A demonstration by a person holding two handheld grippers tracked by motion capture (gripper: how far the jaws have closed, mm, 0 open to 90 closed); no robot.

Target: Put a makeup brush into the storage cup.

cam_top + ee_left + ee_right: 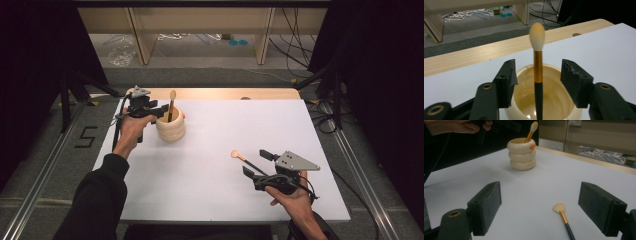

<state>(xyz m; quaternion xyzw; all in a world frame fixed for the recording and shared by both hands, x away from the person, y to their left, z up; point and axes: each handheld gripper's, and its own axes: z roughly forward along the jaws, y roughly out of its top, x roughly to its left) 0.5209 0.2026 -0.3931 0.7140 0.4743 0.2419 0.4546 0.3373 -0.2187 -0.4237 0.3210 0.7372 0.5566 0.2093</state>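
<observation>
A cream ringed cup [170, 128] stands at the far left of the white sheet [215, 150]. A makeup brush [171, 105] with a black and gold handle and a pale tip stands upright in it. My left gripper [162, 111] hovers at the cup's rim; in the left gripper view its jaws are open on either side of the brush [538, 65] without touching it, above the cup [522, 73]. Near the front right, my right gripper [254, 161] is open. A fan brush [562, 216] lies on the sheet between and ahead of its jaws, also seen as the fan brush [242, 157].
The sheet covers a wooden table whose bare far edge [220, 93] shows. Beyond it are shelf legs [264, 35] and cables on the floor [295, 55]. Black curtains flank both sides. From the right gripper view, the cup [522, 155] stands far off.
</observation>
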